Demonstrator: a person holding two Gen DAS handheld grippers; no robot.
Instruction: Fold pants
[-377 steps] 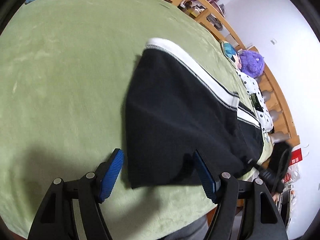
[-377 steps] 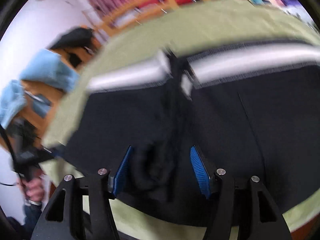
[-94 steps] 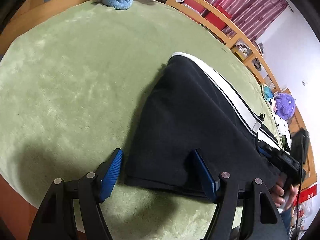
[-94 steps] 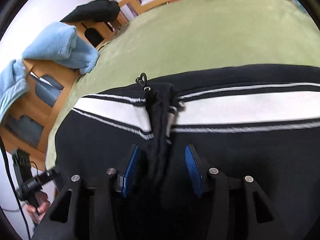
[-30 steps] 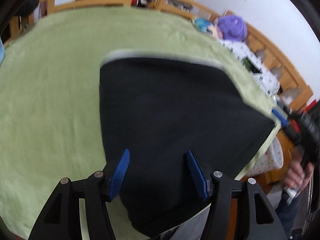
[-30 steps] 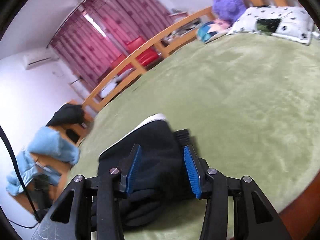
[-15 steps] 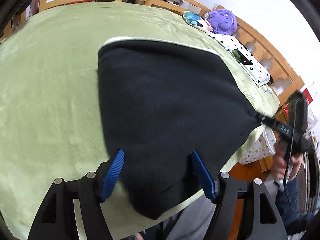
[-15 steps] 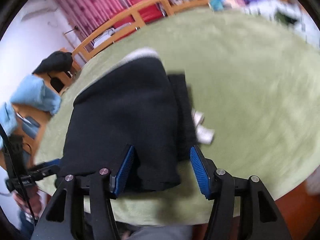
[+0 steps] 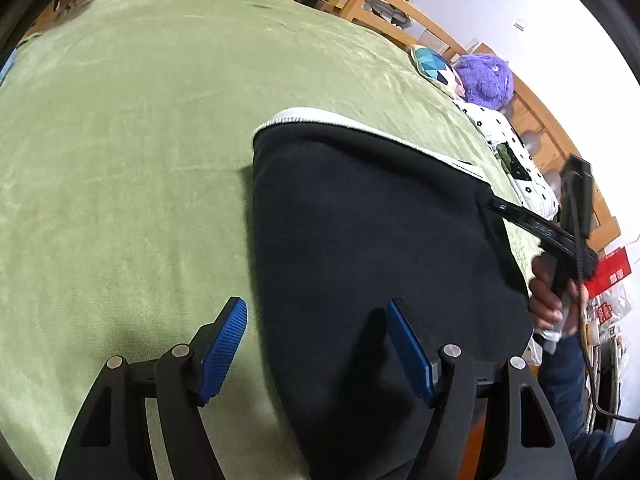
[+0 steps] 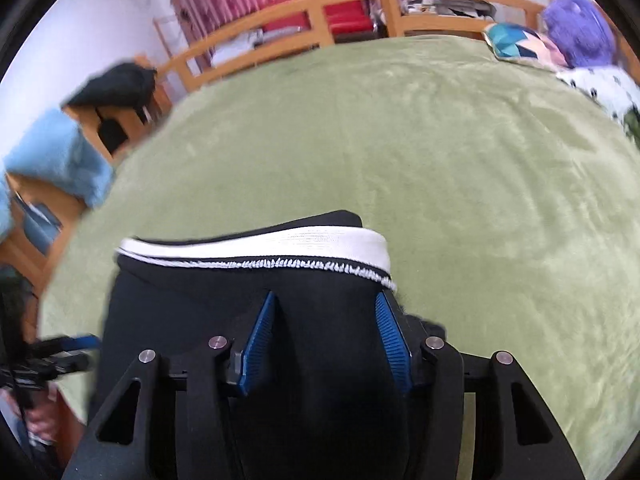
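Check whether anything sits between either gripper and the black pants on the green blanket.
Nothing visible does. The left gripper straddles the near left edge of the black pants; the right gripper, jaws closing, is directly over the fabric. The green blanket around is bare.

A bed with a wooden rail (image 10: 352, 0) carries a green blanket (image 9: 132, 128), on which folded black pants (image 9: 360, 220) with a white stripe lie directly ahead of both tools, while a patterned cushion (image 9: 434, 66), purple plush (image 9: 486, 80) and spotted pillow (image 9: 516, 156) lie far beyond.
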